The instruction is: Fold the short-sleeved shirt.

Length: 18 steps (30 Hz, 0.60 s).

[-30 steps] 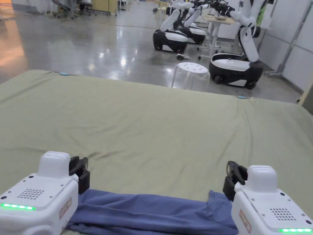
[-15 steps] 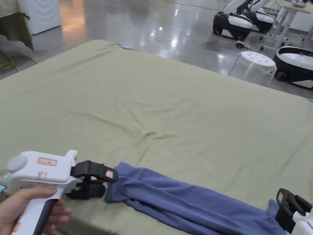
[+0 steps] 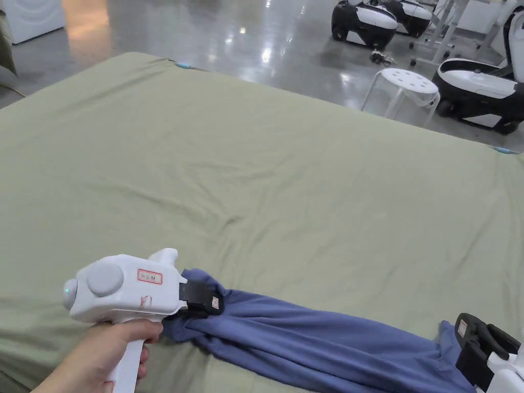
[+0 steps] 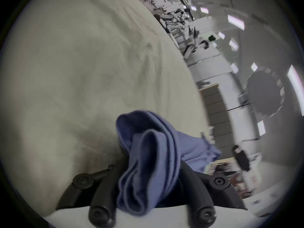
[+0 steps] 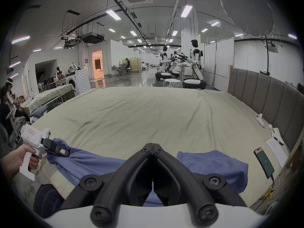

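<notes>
Two risks here. First: the left gripper (image 3: pixel 202 302) has its jaws clamped on a thick bunched wad of the shirt (image 3: pixel 317 343), several layers at once, as the left gripper view shows (image 4: pixel 148 162). Judgement: if it pulls from there, the layers drag together and the fold comes out twisted, or the wad slips free. Second: the right gripper (image 5: pixel 153 146) has its jaws closed tip to tip with no cloth visible between the tips, so the right end (image 5: pixel 213 164) looks unpinned and could slide along when the left end moves.

Shirt state: blue, soft knit, gathered into a long narrow band lying along the near edge of the bed (image 3: pixel 286 169), on the green sheet. Left end scrunched and lifted slightly in the jaws; middle is ropey with lengthwise creases; right end lies flatter. Sleeves and collar can't be made out. Needs spreading before any clean fold.
</notes>
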{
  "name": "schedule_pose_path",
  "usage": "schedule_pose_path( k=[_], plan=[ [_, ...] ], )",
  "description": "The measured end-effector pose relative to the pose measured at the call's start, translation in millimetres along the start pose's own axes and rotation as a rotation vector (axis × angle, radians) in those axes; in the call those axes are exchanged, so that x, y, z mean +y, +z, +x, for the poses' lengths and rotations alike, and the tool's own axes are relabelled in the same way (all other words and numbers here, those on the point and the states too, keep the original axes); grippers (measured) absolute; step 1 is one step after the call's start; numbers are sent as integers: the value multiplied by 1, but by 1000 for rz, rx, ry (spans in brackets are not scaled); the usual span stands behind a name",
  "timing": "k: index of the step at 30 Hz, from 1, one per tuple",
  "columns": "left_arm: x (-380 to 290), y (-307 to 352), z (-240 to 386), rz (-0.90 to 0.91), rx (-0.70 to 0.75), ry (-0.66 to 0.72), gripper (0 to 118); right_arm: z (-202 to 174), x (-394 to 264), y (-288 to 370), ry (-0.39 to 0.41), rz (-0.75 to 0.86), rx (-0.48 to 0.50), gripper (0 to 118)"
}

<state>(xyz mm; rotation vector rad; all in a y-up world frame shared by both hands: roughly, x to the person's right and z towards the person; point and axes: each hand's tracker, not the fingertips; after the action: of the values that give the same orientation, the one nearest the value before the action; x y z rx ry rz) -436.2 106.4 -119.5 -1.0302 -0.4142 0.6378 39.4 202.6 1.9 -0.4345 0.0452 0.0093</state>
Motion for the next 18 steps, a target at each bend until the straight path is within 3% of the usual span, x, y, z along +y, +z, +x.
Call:
schedule_pose_path(
  k=[4,8,13,18],
  plan=[
    [11,41,27,113,249,-110,10,1,-5,5,-18,4,22,0],
    [4,68,34,169,378,-62,10,5,-9,12,-78,30,59,0],
    [-32,63,118,220,327,-139,10,14,-12,18,-115,55,90,0],
    [-60,-24,199,207,301,-287,10,30,-16,25,-159,81,95,0]
  ],
)
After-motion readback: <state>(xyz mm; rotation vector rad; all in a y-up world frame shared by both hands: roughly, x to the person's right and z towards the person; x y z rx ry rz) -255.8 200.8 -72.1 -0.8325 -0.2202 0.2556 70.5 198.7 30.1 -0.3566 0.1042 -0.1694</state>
